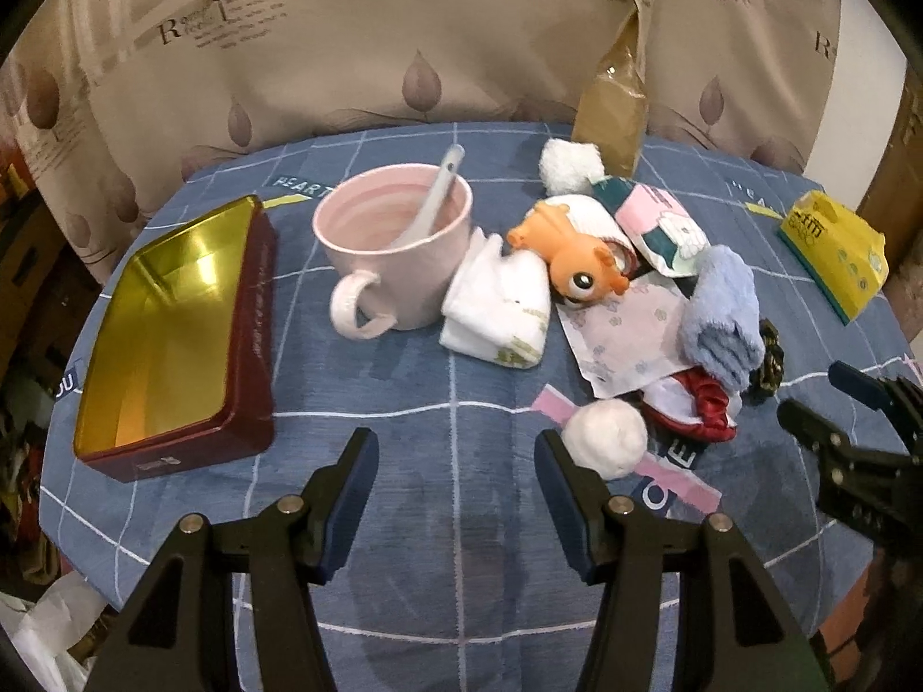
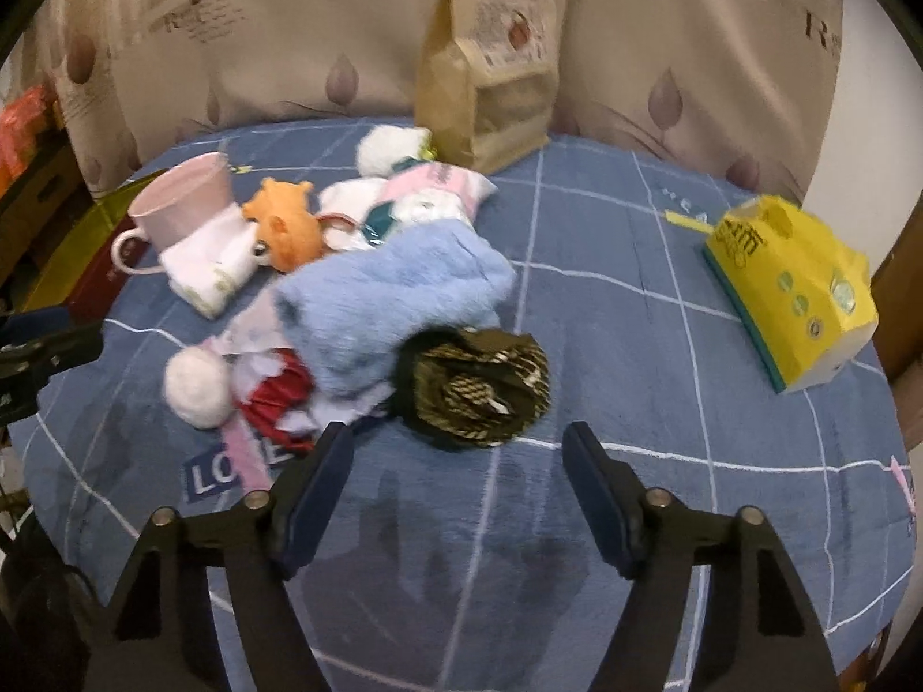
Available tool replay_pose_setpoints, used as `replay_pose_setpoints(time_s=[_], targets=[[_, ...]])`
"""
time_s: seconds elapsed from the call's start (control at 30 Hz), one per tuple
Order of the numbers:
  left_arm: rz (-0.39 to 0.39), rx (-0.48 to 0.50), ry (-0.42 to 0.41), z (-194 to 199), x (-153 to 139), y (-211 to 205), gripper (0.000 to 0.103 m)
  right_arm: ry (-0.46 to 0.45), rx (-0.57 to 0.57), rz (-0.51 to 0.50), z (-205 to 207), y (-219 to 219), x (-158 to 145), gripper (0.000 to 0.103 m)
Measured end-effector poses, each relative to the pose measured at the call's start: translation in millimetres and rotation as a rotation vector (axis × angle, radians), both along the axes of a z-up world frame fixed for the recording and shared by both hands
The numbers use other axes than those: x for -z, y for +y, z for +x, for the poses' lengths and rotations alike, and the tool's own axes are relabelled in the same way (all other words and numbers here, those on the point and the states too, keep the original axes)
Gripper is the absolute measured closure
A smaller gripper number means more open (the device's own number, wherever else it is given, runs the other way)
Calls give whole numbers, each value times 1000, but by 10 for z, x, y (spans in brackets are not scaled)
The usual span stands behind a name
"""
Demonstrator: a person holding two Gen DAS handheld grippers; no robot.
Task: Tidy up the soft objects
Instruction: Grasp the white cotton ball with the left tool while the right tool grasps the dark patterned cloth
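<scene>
A heap of soft things lies mid-table: a blue fluffy cloth, a white folded cloth, a white pompom ball, a red-and-white fabric piece, an orange plush toy, and a dark woven scrunchie. My left gripper stands open above bare tablecloth, its right finger just beside the pompom. My right gripper is open, hovering just in front of the scrunchie with nothing between its fingers.
An open gold-lined red tin sits at the left. A pink mug with a spoon stands beside the white cloth. A brown paper bag stands at the back, a yellow tissue pack at the right. Curtain behind.
</scene>
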State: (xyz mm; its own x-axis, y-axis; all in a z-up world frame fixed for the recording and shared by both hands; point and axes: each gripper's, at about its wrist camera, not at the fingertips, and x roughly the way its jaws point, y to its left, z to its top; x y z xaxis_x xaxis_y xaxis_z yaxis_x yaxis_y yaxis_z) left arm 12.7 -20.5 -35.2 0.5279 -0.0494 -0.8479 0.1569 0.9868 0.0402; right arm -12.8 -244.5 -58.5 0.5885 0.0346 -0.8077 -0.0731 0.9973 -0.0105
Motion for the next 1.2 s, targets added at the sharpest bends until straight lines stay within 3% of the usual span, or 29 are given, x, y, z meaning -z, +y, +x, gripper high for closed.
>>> replay_pose_setpoints(time_s=[0.47,0.67,0.73,0.8,1.2], targets=[[-7,92,41,112,220,-242,46,65,-22,-22,480,-55,315,32],[-8,115,54,127,278,-304,46,65,-38,22,564,-90,413,44],[-7,122,53,124,292,-329,45,54,-43,33,561,-101,406,61],[-9,132,57,123,310,-362,45,52,-32,45,550,-137,398,66],[-32,186,67,102,343,-498,46,39,98,66,561,-488,400,70]])
